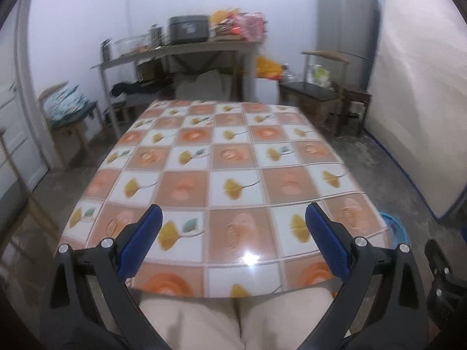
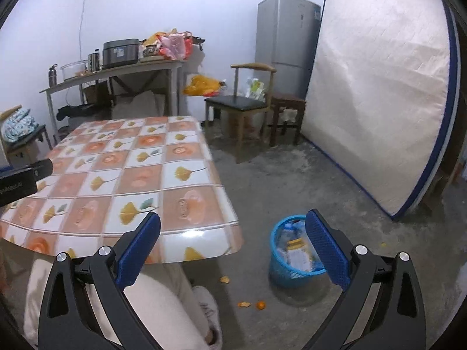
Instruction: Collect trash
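Note:
My left gripper (image 1: 233, 218) hangs open above the near edge of the table (image 1: 227, 151), nothing between its blue pads. The table wears an orange and white checked cloth with no loose items on it. My right gripper (image 2: 233, 227) is open too, held past the table's right corner (image 2: 227, 233) with its jaws wide and nothing in them. A blue trash basket (image 2: 292, 262) stands on the floor to the right of the table, holding plastic bottles and packaging. Bits of orange peel (image 2: 251, 304) lie on the concrete floor near the basket. The basket's rim (image 1: 394, 227) also shows in the left wrist view.
A person's legs in light trousers (image 1: 233, 320) are at the table's near edge, a shoe (image 2: 210, 315) on the floor. Beyond stand a cluttered side table (image 2: 116, 70), a chair (image 2: 242, 105), a fridge (image 2: 286, 43) and a mattress (image 2: 379, 87) leaning on the wall.

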### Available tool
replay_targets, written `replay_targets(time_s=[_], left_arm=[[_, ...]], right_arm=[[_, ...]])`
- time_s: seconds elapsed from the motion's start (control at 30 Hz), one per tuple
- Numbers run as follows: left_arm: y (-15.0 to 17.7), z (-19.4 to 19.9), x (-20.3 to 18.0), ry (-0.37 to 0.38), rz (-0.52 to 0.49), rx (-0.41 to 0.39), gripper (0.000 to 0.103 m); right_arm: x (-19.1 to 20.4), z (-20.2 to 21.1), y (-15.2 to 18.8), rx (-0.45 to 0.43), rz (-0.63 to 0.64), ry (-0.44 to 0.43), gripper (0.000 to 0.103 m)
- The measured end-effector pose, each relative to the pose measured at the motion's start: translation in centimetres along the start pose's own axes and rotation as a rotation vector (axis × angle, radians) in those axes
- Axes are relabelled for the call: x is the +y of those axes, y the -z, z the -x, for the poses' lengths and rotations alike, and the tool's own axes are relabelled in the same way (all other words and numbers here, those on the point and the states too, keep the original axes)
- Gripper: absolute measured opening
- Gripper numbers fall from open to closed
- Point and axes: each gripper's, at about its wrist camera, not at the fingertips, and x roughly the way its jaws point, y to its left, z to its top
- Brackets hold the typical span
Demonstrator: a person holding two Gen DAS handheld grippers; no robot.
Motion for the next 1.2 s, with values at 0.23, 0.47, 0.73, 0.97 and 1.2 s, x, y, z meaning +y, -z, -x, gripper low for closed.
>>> replay_targets(time_s=[0.23, 0.47, 0.73, 0.97, 1.2], left_arm=[[1.5, -0.4, 1.7, -0.04, 0.039, 0.071, 0.094], [2.9, -1.7, 1.2, -0.035, 0.001, 0.198, 0.094], [3.0, -1.5, 0.6, -0.049, -0.024, 0.193, 0.094], [3.0, -1.5, 0.1, -0.052, -0.036, 0.193, 0.094], [2.9, -1.4, -0.3, -0.045, -0.048, 0.19, 0.094]], right_arm=[[1.3, -1.4, 0.7, 0.065, 0.042, -0.038, 0.096], [0.8, -1.9, 1.2, 0.096, 0.073, -0.009, 0.096], [-1.6, -2.3, 1.4, 0.116, 0.052, 0.043, 0.096], [-3.1, -2.7, 1.8, 0.124, 0.038, 0.07, 0.096], [-3.8, -2.7, 1.8, 0.12, 0.03, 0.078, 0.096]])
